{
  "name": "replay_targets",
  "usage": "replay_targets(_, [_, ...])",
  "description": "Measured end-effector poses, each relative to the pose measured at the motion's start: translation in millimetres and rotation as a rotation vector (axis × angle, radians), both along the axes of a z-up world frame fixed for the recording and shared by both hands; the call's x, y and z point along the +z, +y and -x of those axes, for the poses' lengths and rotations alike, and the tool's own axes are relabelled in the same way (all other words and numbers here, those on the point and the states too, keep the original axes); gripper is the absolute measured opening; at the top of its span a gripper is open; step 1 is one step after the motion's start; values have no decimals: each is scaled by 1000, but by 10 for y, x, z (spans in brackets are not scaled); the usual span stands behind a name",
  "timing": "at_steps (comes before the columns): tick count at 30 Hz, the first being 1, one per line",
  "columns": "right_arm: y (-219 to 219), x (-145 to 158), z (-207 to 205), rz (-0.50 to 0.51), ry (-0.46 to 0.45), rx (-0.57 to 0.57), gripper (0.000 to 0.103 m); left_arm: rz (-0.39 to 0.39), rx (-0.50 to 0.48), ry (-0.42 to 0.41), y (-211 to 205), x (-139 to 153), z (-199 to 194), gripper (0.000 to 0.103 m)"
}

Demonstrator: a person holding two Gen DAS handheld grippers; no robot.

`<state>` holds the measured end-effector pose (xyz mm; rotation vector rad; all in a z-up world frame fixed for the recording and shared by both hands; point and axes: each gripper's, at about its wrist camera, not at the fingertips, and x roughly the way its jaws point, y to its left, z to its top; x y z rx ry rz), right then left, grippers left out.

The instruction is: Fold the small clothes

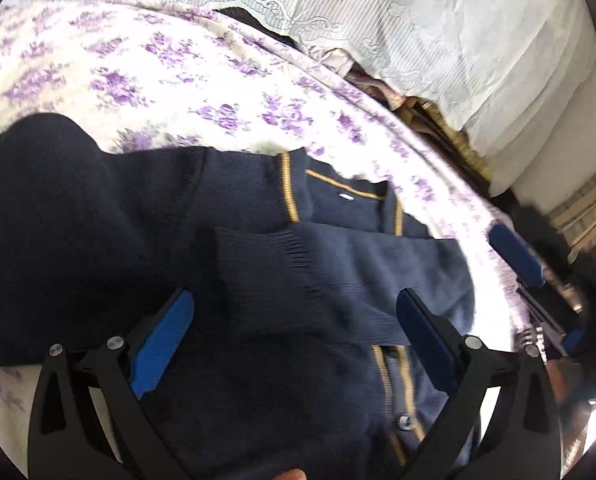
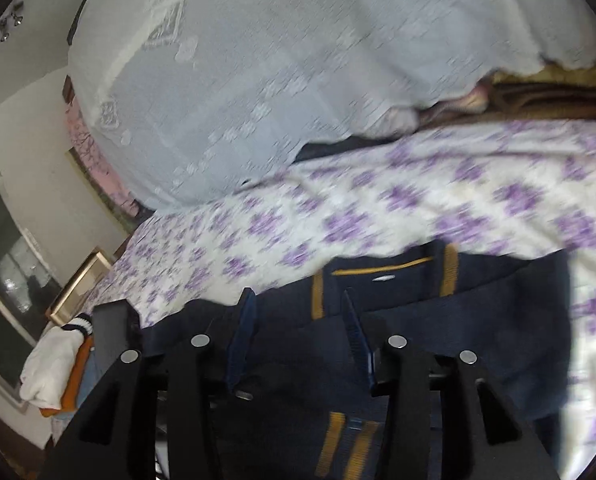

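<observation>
Lying flat on the purple-flowered bedsheet (image 1: 158,76), the navy cardigan (image 1: 258,208) has its collar toward the top of both frames and its hem off the bottom edge, so its long axis runs bottom to top along the yellow-trimmed button placket (image 1: 393,396). Yellow-striped neckline (image 1: 290,188) sits mid-frame in the left wrist view, upper centre of the garment in the right wrist view. One sleeve is folded across the chest, ribbed cuff (image 1: 258,268) pointing frame-left in the left wrist view, lying on top of the body. Left gripper (image 1: 294,320) is low over the cardigan's lower half, blue pads spread wide apart, nothing between them, sleeve cuff just ahead of the gap. Right gripper (image 2: 298,328) also over the cardigan below the collar, fingers partly open with a moderate gap, tips angled toward each other; cannot tell if the tips touch the cloth, nothing visibly pinched. The right gripper also shows at the right edge of the left wrist view, beside the cardigan's edge, blurred. Cardigan's far edge meets bare sheet with plenty of open sheet beyond the collar, up to a pale lace cover (image 1: 397,28) draped across the top of both frames. Sheet also open at frame-right in the right wrist view. Stack of folded clothes (image 2: 54,368), white on orange, sits at lower left of the right wrist view, apart from the cardigan. Both views motion-blurred.
</observation>
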<state>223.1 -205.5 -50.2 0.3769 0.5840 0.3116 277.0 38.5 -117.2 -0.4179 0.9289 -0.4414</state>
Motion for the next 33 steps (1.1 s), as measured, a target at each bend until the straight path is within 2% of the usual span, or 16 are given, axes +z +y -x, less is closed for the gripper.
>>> replay_targets(3, [-468, -36, 183, 2, -6, -103, 45, 16, -5, 7, -50, -5, -9, 98])
replay_targets(5, [-766, -126, 265, -59, 12, -158, 45, 7, -2, 22, -79, -28, -55, 98])
replay_targets(7, [-969, -235, 271, -121, 31, -185, 45, -5, 30, 34, -72, -37, -92, 87])
replay_targets(8, [-1045, -303, 276, -149, 41, -195, 45, -1, 38, 36, -20, -33, -80, 68])
replay_targets(10, [-1120, -414, 253, -167, 65, -212, 42, 3, 58, 57, 32, -26, -117, 45])
replay_targets(12, [-1159, -447, 198, -168, 79, -211, 37, -23, 88, 62, 81, 6, -136, 26])
replay_targets(14, [-1185, -413, 107, -167, 76, -211, 33, -41, 109, 42, 144, 64, -117, 12])
replay_targets(15, [-1198, -386, 63, -159, 71, -214, 32, -60, 126, 22, 180, 121, -107, 12])
replay_targets(17, [-1228, -347, -64, -142, 72, -224, 30, -108, 153, 1, 213, 156, -108, 12])
replay_targets(19, [-1269, -367, -158, -150, 89, -234, 23, -214, 193, -17, 219, 110, -108, 12])
replay_targets(21, [-1301, -441, -245, -152, 113, -237, 18, -233, 198, 20, 256, -22, -119, 12])
replay_targets(23, [-1342, -530, -237, -158, 124, -253, 17, -161, 176, 41, 304, -87, -73, 14])
replay_targets(25, [-1384, -607, -213, -178, 138, -253, 17, -101, 136, 36, 297, -41, -51, 45])
replay_targets(27, [-1419, -650, -203, -195, 150, -255, 17, -57, 124, 23, 280, 19, -55, 67])
replay_targets(29, [-1453, -652, -184, -203, 143, -262, 17, 8, 103, 25, 252, 39, -90, 70])
replay_targets(33, [-1503, -636, -146, -218, 126, -263, 18, 45, 101, 57, 186, 48, -144, 70])
